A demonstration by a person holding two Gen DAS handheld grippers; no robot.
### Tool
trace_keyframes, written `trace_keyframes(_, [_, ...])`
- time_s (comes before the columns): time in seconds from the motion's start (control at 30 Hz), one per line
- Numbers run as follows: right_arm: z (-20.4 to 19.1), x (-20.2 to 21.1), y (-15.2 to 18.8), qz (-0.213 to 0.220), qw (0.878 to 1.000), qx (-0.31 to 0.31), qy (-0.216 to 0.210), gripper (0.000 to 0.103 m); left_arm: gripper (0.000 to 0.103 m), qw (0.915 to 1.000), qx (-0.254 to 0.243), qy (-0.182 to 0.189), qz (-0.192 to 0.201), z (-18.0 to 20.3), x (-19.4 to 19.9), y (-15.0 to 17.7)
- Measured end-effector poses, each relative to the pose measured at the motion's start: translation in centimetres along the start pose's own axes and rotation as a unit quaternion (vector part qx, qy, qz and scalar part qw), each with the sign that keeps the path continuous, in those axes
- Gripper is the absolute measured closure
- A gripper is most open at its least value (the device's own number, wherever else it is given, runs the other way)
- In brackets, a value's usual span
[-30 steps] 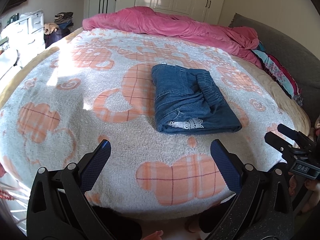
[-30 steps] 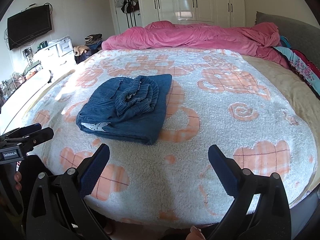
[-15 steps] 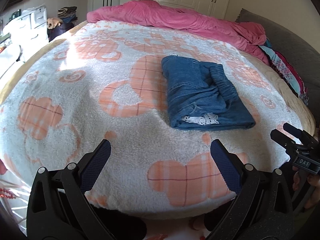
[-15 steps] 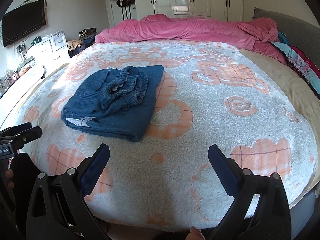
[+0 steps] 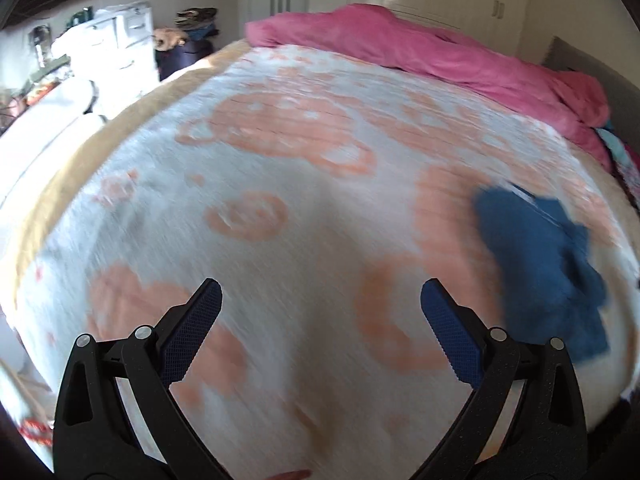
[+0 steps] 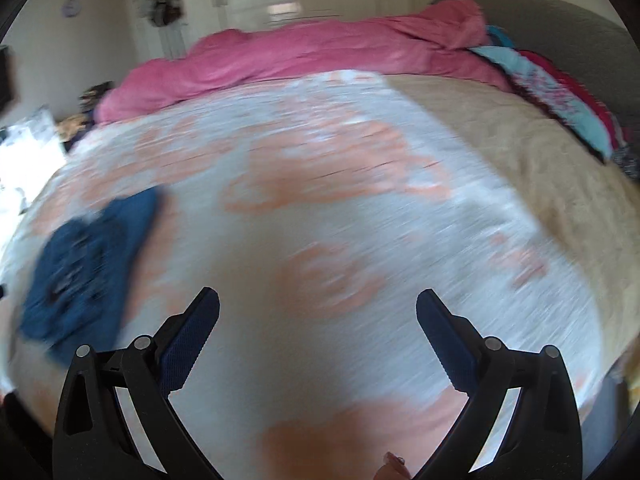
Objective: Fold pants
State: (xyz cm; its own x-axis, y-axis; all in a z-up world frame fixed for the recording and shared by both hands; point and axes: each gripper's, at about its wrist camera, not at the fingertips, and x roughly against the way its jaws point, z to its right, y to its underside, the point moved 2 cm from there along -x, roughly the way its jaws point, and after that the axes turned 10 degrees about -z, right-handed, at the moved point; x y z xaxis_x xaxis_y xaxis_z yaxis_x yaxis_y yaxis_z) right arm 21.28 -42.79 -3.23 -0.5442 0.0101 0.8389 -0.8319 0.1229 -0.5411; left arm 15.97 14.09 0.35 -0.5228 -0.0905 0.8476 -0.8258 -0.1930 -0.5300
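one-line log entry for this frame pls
task: fold pants | pants: folded, on blanket | left gripper: open, empty | right gripper: open, empty | views: motion-blurred

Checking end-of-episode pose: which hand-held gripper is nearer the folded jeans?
Too close to call. The jeans lie beside and ahead of the left hand-held gripper, on its right; they lie equally far off the right hand-held gripper, on its left. Both open, empty.

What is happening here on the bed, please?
A person holds a two-finger tool in each hand over a bed. The left tool and the right tool are both open and hold nothing. The blue pants lie as a compact bundle on the white and orange blanket, apart from both tools. Both views are blurred, so finer details of the fold cannot be judged.
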Motion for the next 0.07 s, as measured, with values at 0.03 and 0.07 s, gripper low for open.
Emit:
trace_keyframes(0.03, [2.4,-0.9,-1.8,0.004,1.0,-0.015,0.026,0.005,0.009,0.9998,0.01,-0.014,-0.002,-1.3,-1.3,-1.7])
trace_keyframes(0.07, [4.5,-2.0,-3.2,0.001,0.999,-0.03,0.045,0.005,0.009,0.9996,0.019,-0.021,-0.007,-2.3,-2.4,-2.9])
